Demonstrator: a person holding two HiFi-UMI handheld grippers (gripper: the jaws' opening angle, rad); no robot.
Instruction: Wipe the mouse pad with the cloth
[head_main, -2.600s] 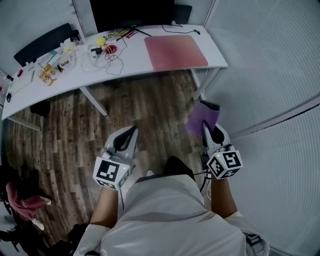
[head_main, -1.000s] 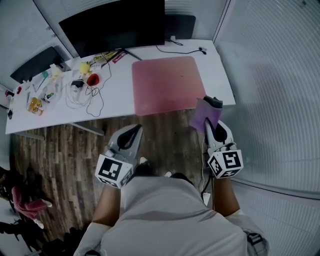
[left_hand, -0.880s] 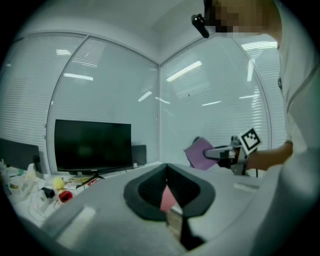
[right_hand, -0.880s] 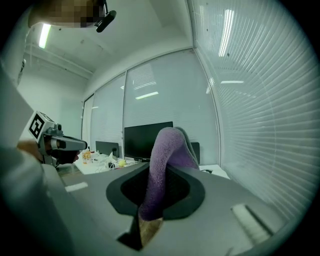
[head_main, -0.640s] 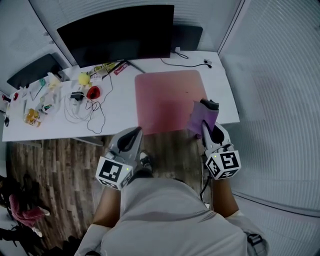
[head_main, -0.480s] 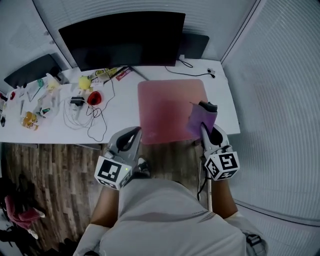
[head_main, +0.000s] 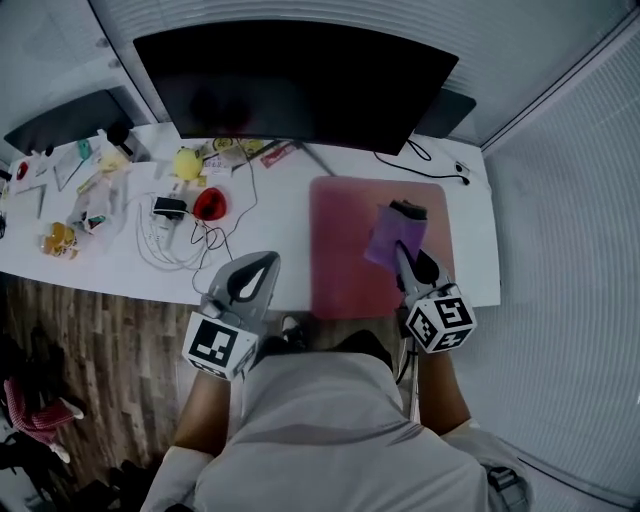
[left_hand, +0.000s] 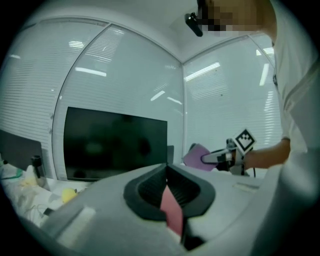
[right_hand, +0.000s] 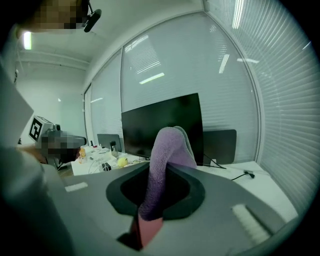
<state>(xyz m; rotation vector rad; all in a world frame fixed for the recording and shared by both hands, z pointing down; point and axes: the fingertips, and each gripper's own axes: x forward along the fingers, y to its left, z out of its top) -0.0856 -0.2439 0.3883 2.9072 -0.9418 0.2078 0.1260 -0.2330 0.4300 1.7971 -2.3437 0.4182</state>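
Note:
A pink mouse pad (head_main: 345, 240) lies on the white desk (head_main: 270, 225), right of centre, in front of the monitor. My right gripper (head_main: 403, 252) hangs above the pad's right half, shut on a purple cloth (head_main: 391, 233). In the right gripper view the cloth (right_hand: 165, 160) stands up folded between the jaws. My left gripper (head_main: 254, 272) is shut with nothing in it, over the desk's near edge, left of the pad. In the left gripper view a strip of the mouse pad (left_hand: 172, 210) shows below the closed jaws, and the cloth (left_hand: 199, 156) shows at the right.
A big black monitor (head_main: 290, 85) stands at the back of the desk. Cables, a red object (head_main: 208, 204), a yellow object (head_main: 187, 164) and small clutter fill the desk's left half. Glass walls with blinds close the right side. Wood floor (head_main: 60, 350) lies at the left.
The person has walked up to the desk. Both grippers came forward with them; the right one, still holding the cloth, went from beside the desk's edge to above the pad.

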